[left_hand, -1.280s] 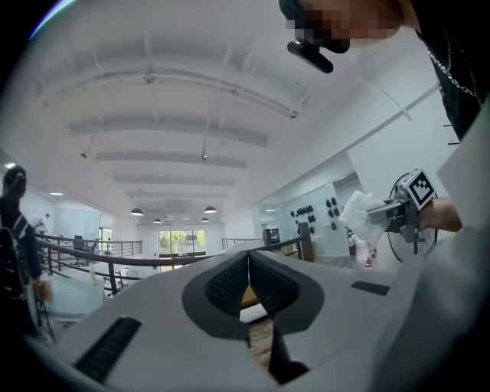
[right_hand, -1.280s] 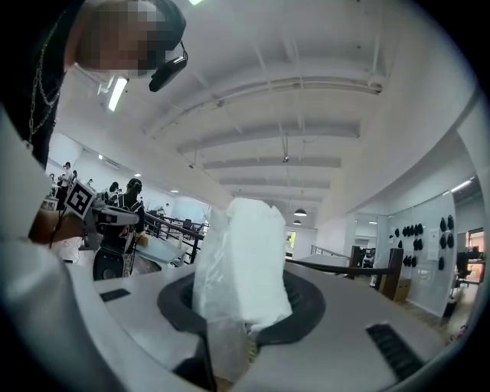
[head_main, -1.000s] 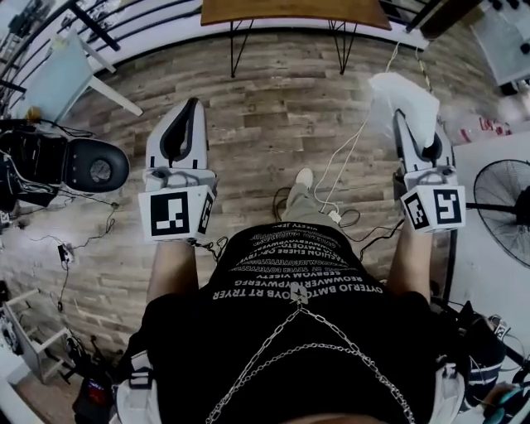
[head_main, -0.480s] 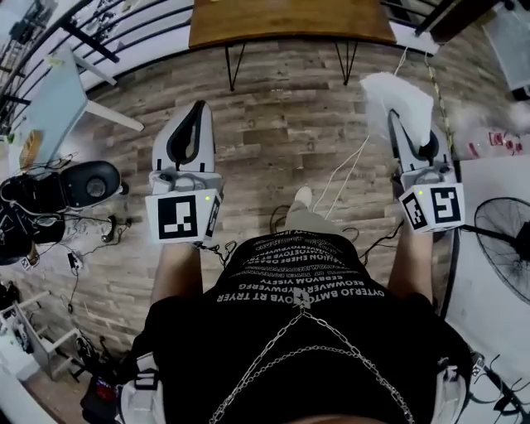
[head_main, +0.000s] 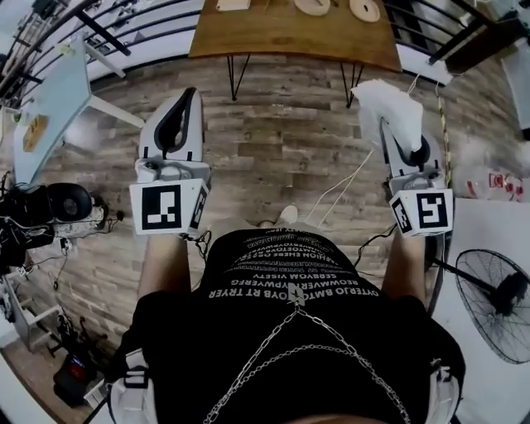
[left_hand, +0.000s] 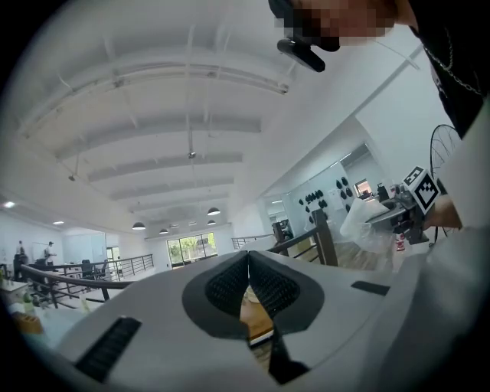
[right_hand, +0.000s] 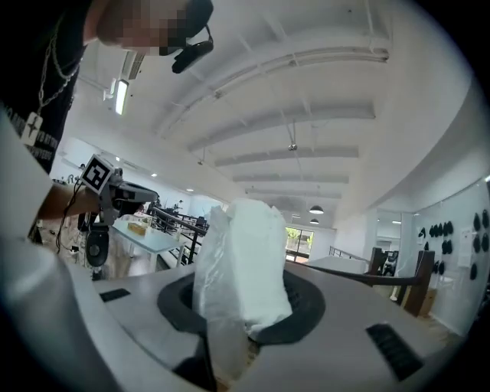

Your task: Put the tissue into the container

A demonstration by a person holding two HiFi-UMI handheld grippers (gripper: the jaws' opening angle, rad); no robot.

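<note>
A wood-plank floor fills most of the head view. At its far edge stands a brown wooden worktop on thin black hairpin legs. On the worktop lie two pale round items side by side and, well to their left, a pale flat piece, all cut off by the frame edge. A white cable trails across the planks. At the left stand a pale second worktop and black equipment with loose cords. A black fan stands at the right.

Plank floor — wooden table
</note>
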